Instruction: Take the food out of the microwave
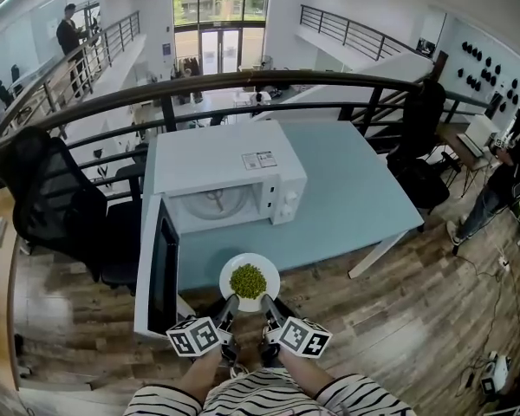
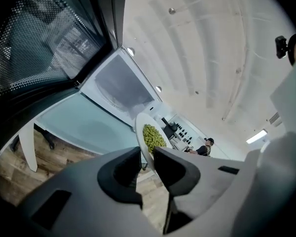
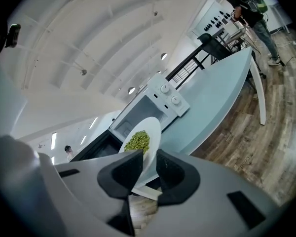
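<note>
A white plate heaped with green peas hangs in front of the open white microwave, over the front edge of the pale blue table. My left gripper is shut on the plate's near left rim, and my right gripper is shut on its near right rim. In the left gripper view the plate with its peas stands edge-on between the jaws of my left gripper. The right gripper view shows the plate pinched by my right gripper, the microwave behind it.
The microwave door swings wide open to the left, past the table's front edge. A black office chair stands left of the table. A dark railing runs behind the table. Wooden floor lies to the right.
</note>
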